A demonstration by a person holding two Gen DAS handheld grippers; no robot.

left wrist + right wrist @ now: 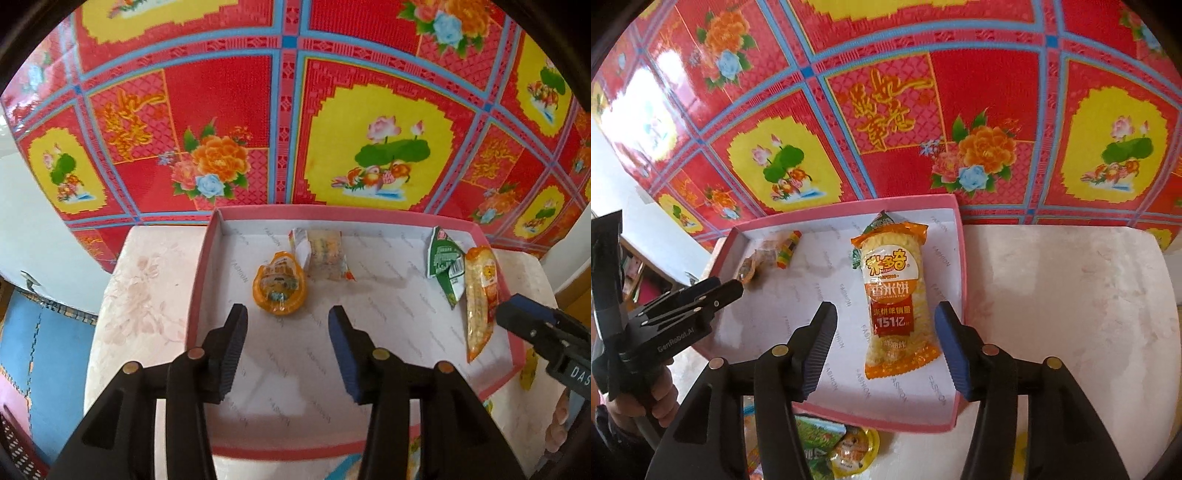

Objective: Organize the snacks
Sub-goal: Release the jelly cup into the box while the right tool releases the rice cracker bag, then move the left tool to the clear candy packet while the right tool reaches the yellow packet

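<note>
Both jaws stood released and empty: the right gripper [884,347] above the rice cracker pack [894,295], the left gripper [288,347] near the jelly cup [279,286], all inside the pink tray [207,266]. Next, probably, the loose snacks [831,446] below the tray (not yet sorted).

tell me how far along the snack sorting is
Done: four snacks lie in the pink box: an orange jelly cup, a clear candy packet, a green packet and the rice cracker pack. In hand: nothing; the left gripper and right gripper are both open above the box. Left: a few more snacks on the table by the box's near edge.
</note>
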